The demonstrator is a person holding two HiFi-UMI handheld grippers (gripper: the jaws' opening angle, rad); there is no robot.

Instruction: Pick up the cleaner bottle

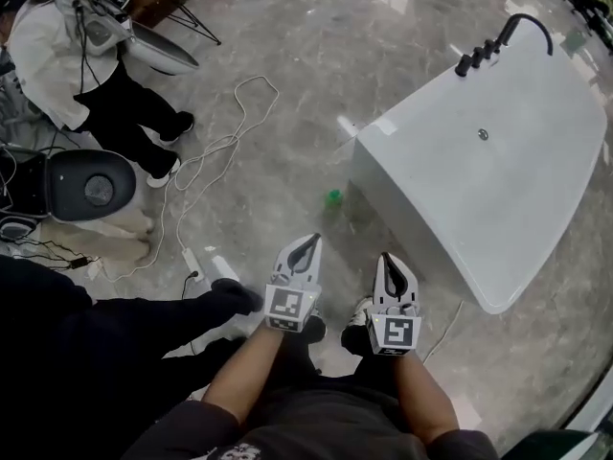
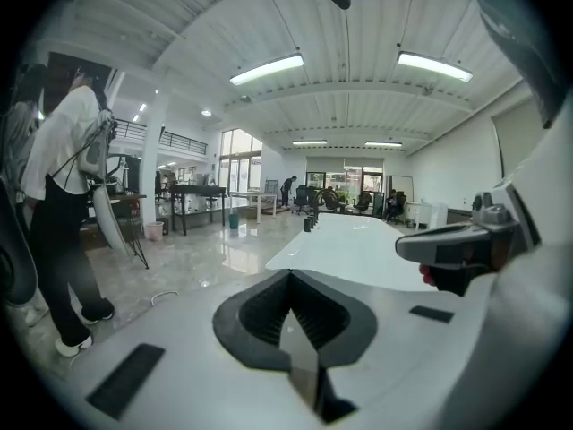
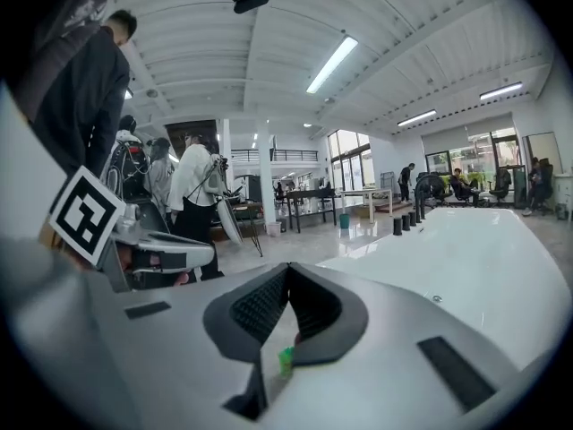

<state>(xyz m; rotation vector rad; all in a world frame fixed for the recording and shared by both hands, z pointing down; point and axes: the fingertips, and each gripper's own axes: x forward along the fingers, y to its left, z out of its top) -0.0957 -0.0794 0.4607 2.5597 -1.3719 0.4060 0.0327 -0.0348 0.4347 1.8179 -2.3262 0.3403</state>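
Note:
The cleaner bottle [image 1: 332,197], small with a green top, stands on the marble floor beside the near corner of the white bathtub [image 1: 479,161]. Both grippers are held side by side in front of the person, short of the bottle and well above the floor. My left gripper [image 1: 311,240] is shut with nothing in it, and its jaws meet at the tip in the left gripper view [image 2: 289,276]. My right gripper [image 1: 386,257] is also shut and empty [image 3: 288,269]. Through the gap under its jaws the bottle [image 3: 285,359] shows as a small green spot.
The bathtub with its black faucet [image 1: 498,41] fills the right side. A white cable [image 1: 220,151] and a power strip [image 1: 192,262] lie on the floor at the left. A person in a white top [image 1: 57,56] stands far left, near a black-lidded toilet [image 1: 91,188].

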